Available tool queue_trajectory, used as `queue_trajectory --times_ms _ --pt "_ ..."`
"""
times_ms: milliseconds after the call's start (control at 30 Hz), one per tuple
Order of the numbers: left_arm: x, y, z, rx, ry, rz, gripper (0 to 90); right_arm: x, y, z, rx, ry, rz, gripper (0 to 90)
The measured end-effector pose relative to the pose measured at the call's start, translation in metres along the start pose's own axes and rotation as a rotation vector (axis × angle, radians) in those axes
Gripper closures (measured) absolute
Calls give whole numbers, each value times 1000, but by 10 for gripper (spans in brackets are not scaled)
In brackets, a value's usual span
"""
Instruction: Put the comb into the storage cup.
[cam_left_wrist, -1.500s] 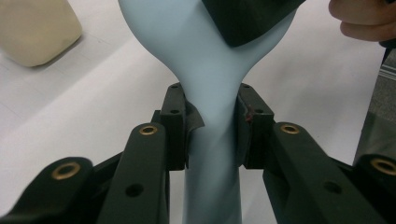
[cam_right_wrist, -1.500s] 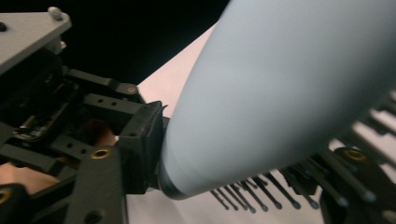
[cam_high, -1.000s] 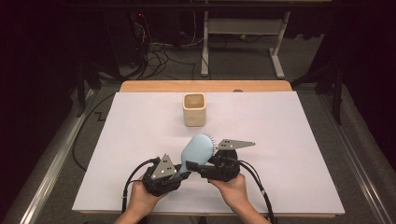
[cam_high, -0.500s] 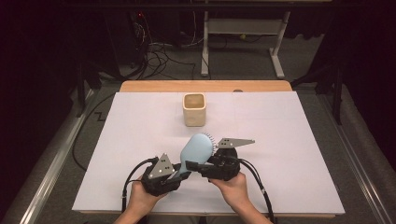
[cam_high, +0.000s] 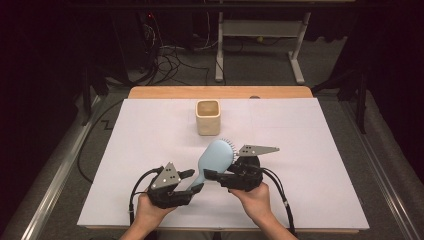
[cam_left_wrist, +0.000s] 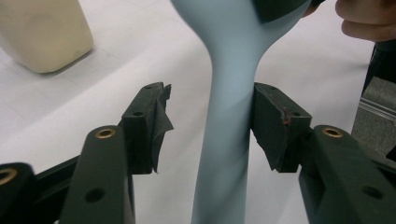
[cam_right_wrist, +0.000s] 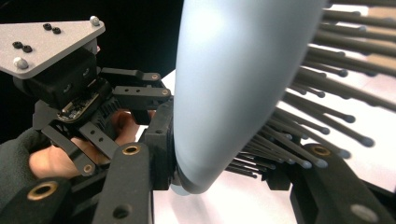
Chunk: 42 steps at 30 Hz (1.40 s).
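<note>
While the right hand-held gripper (cam_high: 212, 175) is clamping the light blue hairbrush (cam_high: 214, 159) by its head, one jaw on the smooth back and the other in among the bristles (cam_right_wrist: 327, 93), the left hand-held gripper (cam_high: 192, 180) has just been opening its jaws around the handle (cam_left_wrist: 224, 140). In the left gripper view the handle is standing between the two pads, with the left pad (cam_left_wrist: 156, 116) clearly apart from it and the right pad (cam_left_wrist: 273, 126) sitting right at its edge, so I am judging that this side is no longer gripping. The brush is being held up off the desk (cam_high: 310, 150), head tilted away from the person, close to the near edge. To me this is looking like a handover from left to right that is nearly finished: the right side is carrying the brush, and what is left is drawing the left jaws clear and taking the brush wherever it is going, perhaps to the cream square cup (cam_high: 208, 116) standing farther back, well apart. Nothing is lying between the brush and that cup; only the left jaws flanking the handle are in the way.
</note>
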<state>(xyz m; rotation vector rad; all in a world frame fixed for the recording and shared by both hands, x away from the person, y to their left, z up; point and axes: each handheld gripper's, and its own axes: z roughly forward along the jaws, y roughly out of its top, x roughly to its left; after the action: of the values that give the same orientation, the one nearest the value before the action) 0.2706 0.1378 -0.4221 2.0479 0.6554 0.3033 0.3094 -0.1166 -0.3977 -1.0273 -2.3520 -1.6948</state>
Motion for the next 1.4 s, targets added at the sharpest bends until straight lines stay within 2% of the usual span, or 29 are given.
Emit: queue_trajectory --times_ms 233,400,600,733,1033,1300,1400 --pt "2 -1 -1 -4 -3 8 398 -1 3 -8 0 -17 -18 560" --pt "7 -4 -6 -25 12 -4 382 -3 4 -13 7 -29 -22 560" --pt "17 -9 -17 -50 28 -52 380 -5 5 -18 7 -39 -21 560" --pt "20 -12 -27 -77 42 -70 373 -7 5 -21 13 -44 -22 560" --pt "32 -20 -48 -93 86 -91 369 -9 6 -26 22 -61 -26 560" --pt "39 -32 -66 -115 152 -100 367 -11 8 -30 34 -77 -25 559" --pt "42 -36 -70 -123 164 -108 363 -12 9 -33 36 -87 -27 559"
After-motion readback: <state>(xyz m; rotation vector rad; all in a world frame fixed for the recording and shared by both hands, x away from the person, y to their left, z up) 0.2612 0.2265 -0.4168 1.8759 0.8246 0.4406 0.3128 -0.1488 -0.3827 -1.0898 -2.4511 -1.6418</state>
